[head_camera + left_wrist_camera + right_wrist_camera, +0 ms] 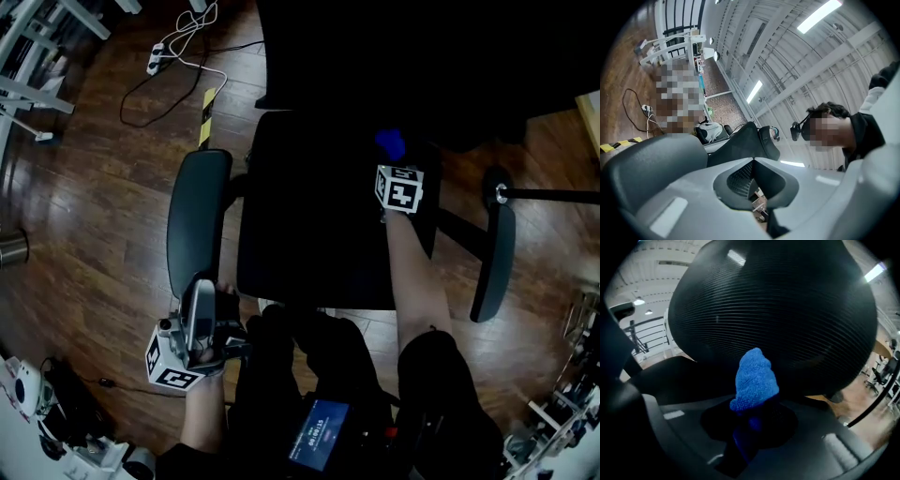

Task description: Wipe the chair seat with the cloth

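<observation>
Head view looks down on a black chair seat (319,216) standing on a wooden floor (84,244). We hold our right gripper (394,164) over the far right part of the seat. Its jaws are clamped on a blue cloth (390,143) that sticks out toward the ribbed backrest (773,310). We cannot tell whether the cloth touches the seat. Our left gripper (201,295) sits at the near end of the left armrest (199,211), well apart from the cloth, its jaws pressed together with nothing between them. The right armrest (494,262) stands out to the seat's right.
</observation>
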A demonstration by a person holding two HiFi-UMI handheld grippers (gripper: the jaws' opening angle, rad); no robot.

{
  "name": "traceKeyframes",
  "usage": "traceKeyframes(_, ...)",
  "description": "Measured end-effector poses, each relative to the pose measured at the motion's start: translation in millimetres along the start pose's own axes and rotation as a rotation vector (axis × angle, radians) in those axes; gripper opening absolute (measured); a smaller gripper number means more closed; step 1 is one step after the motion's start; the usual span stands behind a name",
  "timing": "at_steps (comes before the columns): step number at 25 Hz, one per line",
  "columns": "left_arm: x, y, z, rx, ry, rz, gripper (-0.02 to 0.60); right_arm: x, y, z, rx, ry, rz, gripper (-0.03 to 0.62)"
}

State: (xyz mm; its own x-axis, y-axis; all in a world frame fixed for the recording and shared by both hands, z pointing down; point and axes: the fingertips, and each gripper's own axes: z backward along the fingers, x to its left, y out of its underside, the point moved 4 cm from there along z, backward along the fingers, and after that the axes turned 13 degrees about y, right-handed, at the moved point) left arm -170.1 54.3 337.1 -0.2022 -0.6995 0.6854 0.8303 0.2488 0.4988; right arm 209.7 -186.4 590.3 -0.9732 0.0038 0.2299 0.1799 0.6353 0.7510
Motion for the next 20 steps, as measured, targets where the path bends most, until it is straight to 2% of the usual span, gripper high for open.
traceKeyframes(3,0,-1,0,0.002,-0.005,-0.005,-0.008,-58,18,14,0.03,0.106,-0.038,0.083)
traceKeyframes(6,3,-3,-4,0.008,-0.003,-0.013,-0.008,-91,26,21,0.041,0.18,-0.078,0.083)
traceKeyframes(13,3,-2,-7,0.012,0.008,-0.016,-0.008,-103,28,29,0.028,0.202,-0.103,0.083)
traceKeyframes(16,4,-4,-5,0.011,0.011,-0.016,-0.008,-79,17,42,-0.019,0.143,-0.147,0.083)
traceKeyframes(20,8,-4,-7,0.009,0.001,-0.014,-0.008,24,-19,65,-0.124,-0.083,-0.171,0.083)
